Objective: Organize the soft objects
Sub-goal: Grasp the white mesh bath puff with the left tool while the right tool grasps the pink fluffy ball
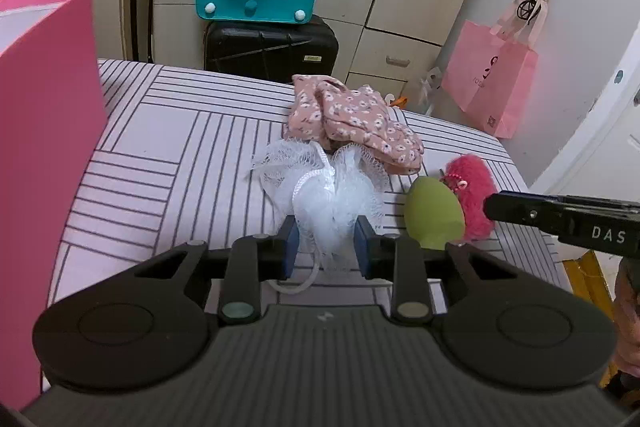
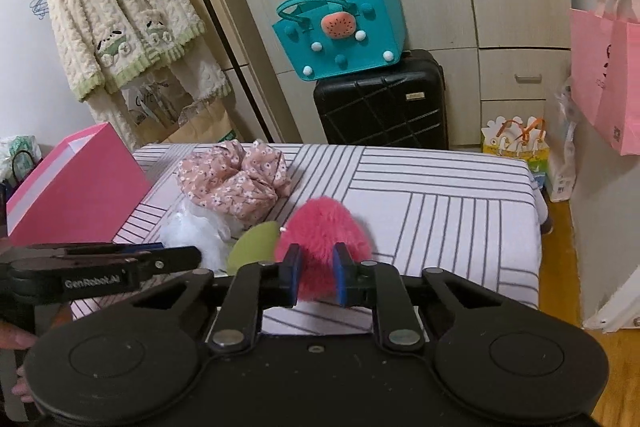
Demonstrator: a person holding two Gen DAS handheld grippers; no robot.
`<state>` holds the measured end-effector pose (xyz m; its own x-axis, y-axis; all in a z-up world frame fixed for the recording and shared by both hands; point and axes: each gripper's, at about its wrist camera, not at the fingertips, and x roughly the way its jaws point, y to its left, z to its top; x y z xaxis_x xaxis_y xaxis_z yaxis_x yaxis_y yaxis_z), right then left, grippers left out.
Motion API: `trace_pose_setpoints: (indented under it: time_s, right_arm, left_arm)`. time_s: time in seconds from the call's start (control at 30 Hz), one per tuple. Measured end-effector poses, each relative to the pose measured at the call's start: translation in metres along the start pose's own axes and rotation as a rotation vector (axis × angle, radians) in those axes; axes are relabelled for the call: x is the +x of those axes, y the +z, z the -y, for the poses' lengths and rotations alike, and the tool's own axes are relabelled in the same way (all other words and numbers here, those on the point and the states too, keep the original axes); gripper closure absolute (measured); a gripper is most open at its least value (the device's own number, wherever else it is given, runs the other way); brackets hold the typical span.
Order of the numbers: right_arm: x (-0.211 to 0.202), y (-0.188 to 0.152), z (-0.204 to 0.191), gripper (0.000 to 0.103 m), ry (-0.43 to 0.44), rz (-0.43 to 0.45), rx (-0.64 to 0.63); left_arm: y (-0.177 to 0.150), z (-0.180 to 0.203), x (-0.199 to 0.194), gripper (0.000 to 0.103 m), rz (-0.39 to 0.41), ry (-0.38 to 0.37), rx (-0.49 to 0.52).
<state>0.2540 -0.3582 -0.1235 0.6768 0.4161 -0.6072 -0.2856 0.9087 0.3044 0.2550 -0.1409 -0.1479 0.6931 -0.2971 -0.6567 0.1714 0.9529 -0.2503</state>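
Observation:
On the striped tablecloth lies a white mesh bath puff. My left gripper is shut on its near side, both blue pads pressing into the mesh. Beside it to the right sit a green egg-shaped sponge and a pink fluffy ball. A pink floral cloth is bunched behind the puff. In the right wrist view my right gripper is shut on the pink fluffy ball, with the green sponge and the puff to its left.
A tall pink box stands at the table's left edge, also seen as the pink box. Beyond the table are a black suitcase with a teal bag on top. A pink paper bag hangs at the right.

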Motion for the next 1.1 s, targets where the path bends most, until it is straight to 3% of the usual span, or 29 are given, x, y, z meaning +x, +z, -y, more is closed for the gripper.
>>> trace_pose_setpoints:
  time_s: [0.1, 0.23, 0.37, 0.5, 0.6, 0.7, 0.83, 0.9, 0.97, 1.07, 1.1]
  right_arm:
    - [0.000, 0.000, 0.000, 0.078, -0.005, -0.002, 0.002]
    - [-0.002, 0.007, 0.003, 0.060, -0.004, 0.025, 0.003]
    - [0.001, 0.016, 0.008, 0.047, 0.023, 0.043, 0.017]
    - [0.015, 0.020, 0.008, 0.044, 0.023, 0.027, 0.025]
    - [0.027, 0.018, 0.012, 0.043, 0.027, -0.004, 0.047]
    - [0.034, 0.012, 0.016, 0.036, 0.014, -0.016, 0.069]
    - [0.035, 0.008, 0.027, 0.036, 0.024, -0.021, 0.111]
    - [0.035, 0.006, 0.033, 0.038, 0.035, -0.017, 0.126]
    - [0.033, 0.004, 0.036, 0.050, 0.035, -0.016, 0.119]
    - [0.032, 0.003, 0.035, 0.054, 0.030, -0.013, 0.092]
    - [0.032, 0.003, 0.033, 0.055, 0.027, -0.009, 0.083]
  left_arm:
    - [0.000, -0.004, -0.006, 0.078, -0.005, 0.005, -0.007]
    - [0.002, -0.006, -0.014, 0.085, -0.018, 0.042, 0.001]
    - [0.006, -0.010, -0.024, 0.085, -0.005, 0.014, -0.021]
    - [0.017, -0.007, -0.024, 0.059, 0.050, 0.002, -0.023]
    - [0.023, -0.006, -0.013, 0.048, 0.050, -0.021, -0.049]
    - [0.026, -0.004, -0.001, 0.040, 0.057, 0.001, -0.061]
    - [0.024, 0.002, 0.015, 0.033, 0.080, 0.110, -0.021]
    - [0.022, 0.001, 0.024, 0.032, 0.054, 0.117, -0.026]
    - [0.018, -0.001, 0.028, 0.032, 0.056, 0.133, -0.036]
    - [0.014, 0.001, 0.029, 0.038, 0.086, 0.170, -0.005]
    - [0.013, 0.002, 0.030, 0.045, 0.091, 0.184, 0.009]
